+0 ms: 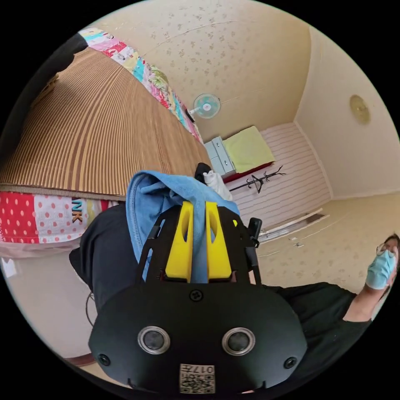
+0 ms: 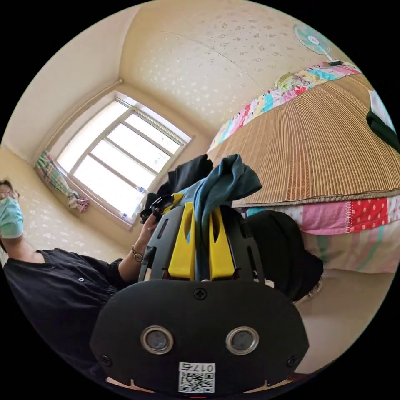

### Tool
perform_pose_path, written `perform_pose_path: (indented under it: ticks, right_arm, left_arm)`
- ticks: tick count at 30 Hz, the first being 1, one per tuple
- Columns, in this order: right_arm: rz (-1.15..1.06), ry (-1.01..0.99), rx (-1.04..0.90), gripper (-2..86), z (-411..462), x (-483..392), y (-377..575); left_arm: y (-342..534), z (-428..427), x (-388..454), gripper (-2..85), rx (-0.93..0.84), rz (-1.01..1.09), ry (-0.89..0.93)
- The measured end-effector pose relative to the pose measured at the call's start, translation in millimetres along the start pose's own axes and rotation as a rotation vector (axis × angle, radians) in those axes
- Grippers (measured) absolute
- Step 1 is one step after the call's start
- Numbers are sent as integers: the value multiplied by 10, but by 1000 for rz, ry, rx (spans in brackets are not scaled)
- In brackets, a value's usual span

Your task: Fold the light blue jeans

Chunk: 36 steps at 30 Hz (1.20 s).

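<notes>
The left gripper and the right gripper each clamp both yellow jaws on the light blue jeans, held up beside the bamboo-mat bed

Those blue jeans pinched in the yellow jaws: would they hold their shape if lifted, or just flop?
Probably flop: the light blue jeans bunch and drape over the left gripper. They likely hang heavy, since thick folds spill past the right gripper. Slipping seems unlikely, with both jaw pairs pressed on the cloth.
</notes>
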State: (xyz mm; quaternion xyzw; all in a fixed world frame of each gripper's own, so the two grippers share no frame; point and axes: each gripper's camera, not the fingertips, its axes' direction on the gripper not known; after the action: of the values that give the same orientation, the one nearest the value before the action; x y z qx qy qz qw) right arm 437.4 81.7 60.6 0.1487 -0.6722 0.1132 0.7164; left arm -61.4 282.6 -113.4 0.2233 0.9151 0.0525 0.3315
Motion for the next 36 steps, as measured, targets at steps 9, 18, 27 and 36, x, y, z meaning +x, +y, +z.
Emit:
perform_pose_path:
  ticks: [9, 18, 27, 36]
  right_arm:
    - [-226, 45, 340, 1, -1903, -911, 258]
    - [-452, 864, 232, 68, -3489, -863, -2169]
    - [206, 930, 280, 98, -4078, 828, -2239]
    - [229, 356, 58, 9, -2811, 1039, 904]
  left_arm:
    - [462, 317, 1789, 51, -3, 454, 77]
    - [-760, 2636, 2670, 70, -177, 555, 81]
    - [428, 2591, 849, 88, -363, 381, -113]
    - [1217, 124, -177, 87, 27, 166, -435]
